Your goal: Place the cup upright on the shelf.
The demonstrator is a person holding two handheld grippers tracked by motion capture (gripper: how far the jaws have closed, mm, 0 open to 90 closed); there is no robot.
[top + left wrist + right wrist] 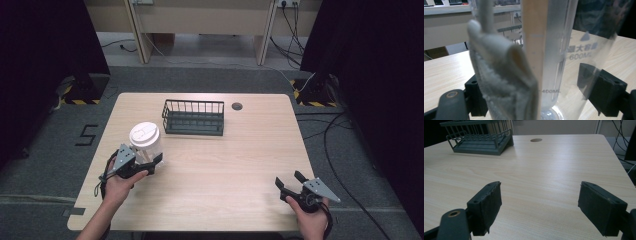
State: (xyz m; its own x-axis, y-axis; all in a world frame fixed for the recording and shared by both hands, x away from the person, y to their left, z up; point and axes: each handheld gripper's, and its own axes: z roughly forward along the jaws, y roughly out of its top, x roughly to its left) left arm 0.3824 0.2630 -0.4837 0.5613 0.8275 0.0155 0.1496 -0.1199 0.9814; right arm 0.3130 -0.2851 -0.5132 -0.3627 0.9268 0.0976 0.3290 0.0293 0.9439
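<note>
High view: wooden table (240,165), grey floor (45,150)

The clear cup (564,57) bears "600ML" under Chinese characters and "400ML" lower down. A "5" is marked on the floor (86,134).

I am working in what looks like a lab or recording room, not a home. My light wooden table (240,165) stands alone on grey carpet (45,160), with a round cable hole (237,106) near its far edge. Tall black curtains (45,40) hang on both sides, closing off the space. Stands with yellow and black hazard stripes (80,101) sit at the foot of the curtains. Loose cables (332,135) run across the floor on the right toward wall sockets (286,3) at the back. A number five (86,134) is marked in tape on the carpet. Plain wooden desks (200,20) line the far wall.
</note>
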